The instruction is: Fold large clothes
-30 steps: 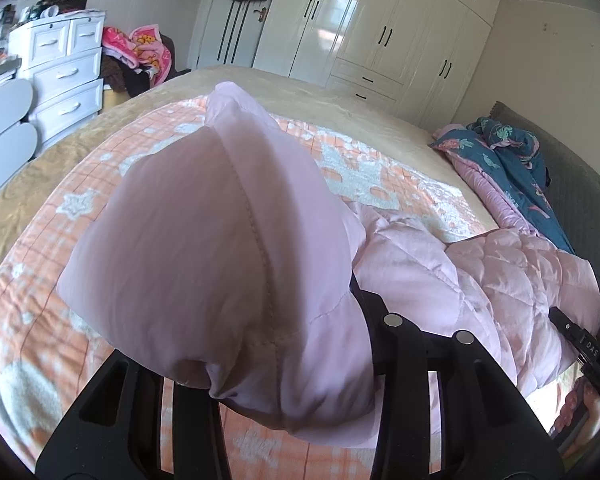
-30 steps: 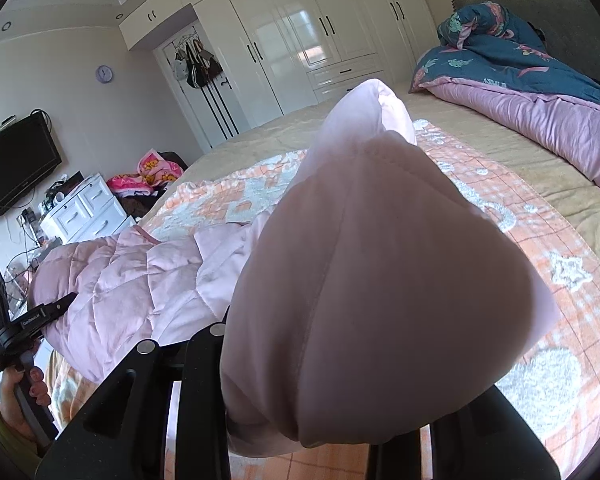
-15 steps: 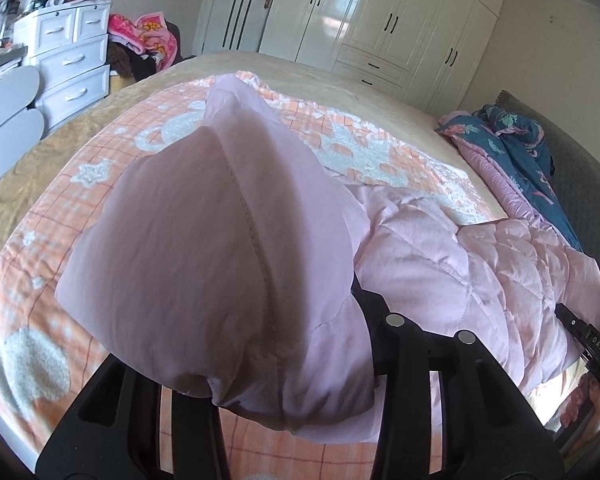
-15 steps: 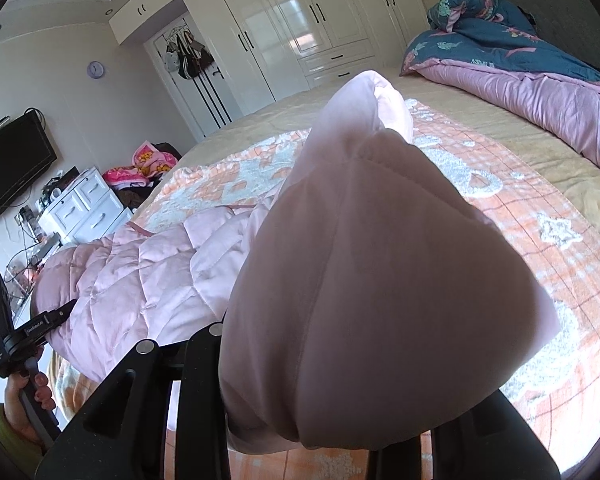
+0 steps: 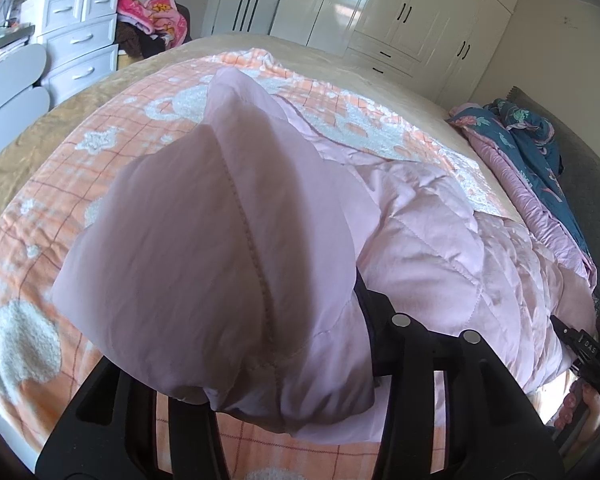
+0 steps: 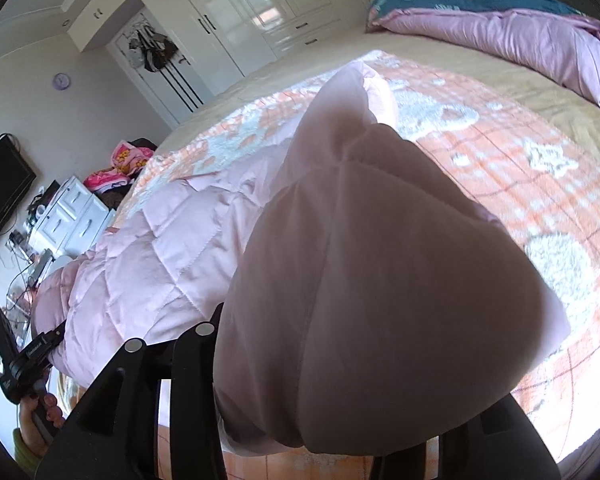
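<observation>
Bedroom, daylit: white built-in wardrobe (image 5: 400,20) along the far wall, white chest of drawers (image 5: 76,44) at one side, a wall-mounted television (image 6: 0,196) seen from the right wrist view.

Bed (image 5: 32,136): tan cover, overlaid by an orange-and-white checked blanket (image 5: 60,208) with fluffy star and cloud shapes.

Quilt (image 6: 520,36): purple with a dark floral face, bunched at the head end, well apart from the work area.

Pink quilted jacket (image 5: 440,248): large, padded, diamond-stitched. Body lies on the checked blanket near the bed's edge, spanning between the two grippers; one sleeve or corner end rises at each gripper and drapes forward over it, blocking most of each view.

Pile of pink patterned cloth (image 5: 156,12): heaped beside the drawers.

Left gripper (image 5: 268,420): black, two fingers; a thick fold of the jacket fills the space between them and hangs over the tips. The fabric hides whether the jaws are clamped, so the grip cannot be told.

Right gripper (image 6: 320,440): black, likewise buried under a jacket fold; fingertips hidden, closure cannot be told.

Person's hand (image 6: 40,412): wrapped on the left gripper's handle, low in the right wrist view.
</observation>
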{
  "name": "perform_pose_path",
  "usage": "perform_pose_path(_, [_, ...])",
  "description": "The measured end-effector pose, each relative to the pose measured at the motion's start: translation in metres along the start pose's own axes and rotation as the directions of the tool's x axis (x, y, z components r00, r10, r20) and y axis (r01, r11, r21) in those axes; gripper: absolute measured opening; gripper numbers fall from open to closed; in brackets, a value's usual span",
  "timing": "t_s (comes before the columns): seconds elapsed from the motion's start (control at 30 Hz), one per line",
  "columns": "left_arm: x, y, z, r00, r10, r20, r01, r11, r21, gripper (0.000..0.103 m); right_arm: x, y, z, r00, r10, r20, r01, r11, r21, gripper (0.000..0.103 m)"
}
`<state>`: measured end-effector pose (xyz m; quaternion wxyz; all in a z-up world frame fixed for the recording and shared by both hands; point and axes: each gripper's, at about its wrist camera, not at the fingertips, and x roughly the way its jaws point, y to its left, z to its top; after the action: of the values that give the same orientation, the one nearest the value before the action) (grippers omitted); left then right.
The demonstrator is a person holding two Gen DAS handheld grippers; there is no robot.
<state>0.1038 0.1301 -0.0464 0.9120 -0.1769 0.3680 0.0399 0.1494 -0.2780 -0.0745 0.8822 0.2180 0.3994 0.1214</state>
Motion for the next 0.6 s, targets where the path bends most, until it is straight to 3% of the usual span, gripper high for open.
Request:
perform_pose_path(0.27, [0.002, 0.003, -0.005, 1.000, 0.007, -0.014, -0.007, 1.000, -0.014, 0.038, 0.002, -0.004, -0.005, 0.998, -0.033, -0.057, 0.036, 0.998, 0.051, 0.058])
perform_pose_path(0.33, [0.002, 0.004, -0.005, 1.000, 0.008, -0.017, -0.008, 1.000, -0.019, 0.039, -0.001, -0.004, -0.007, 0.997, -0.047, -0.066, 0.050, 0.997, 0.059, 0.072])
perform_pose_path(0.43, [0.002, 0.006, -0.007, 1.000, 0.007, -0.021, -0.008, 1.000, -0.027, 0.040, -0.007, -0.008, -0.011, 0.996, -0.048, -0.074, 0.053, 0.996, 0.073, 0.082])
perform_pose_path(0.6, [-0.001, 0.008, -0.009, 1.000, 0.007, -0.021, -0.008, 0.999, -0.042, 0.044, -0.026, -0.007, -0.018, 0.996, -0.056, -0.068, 0.061, 0.995, 0.073, 0.091])
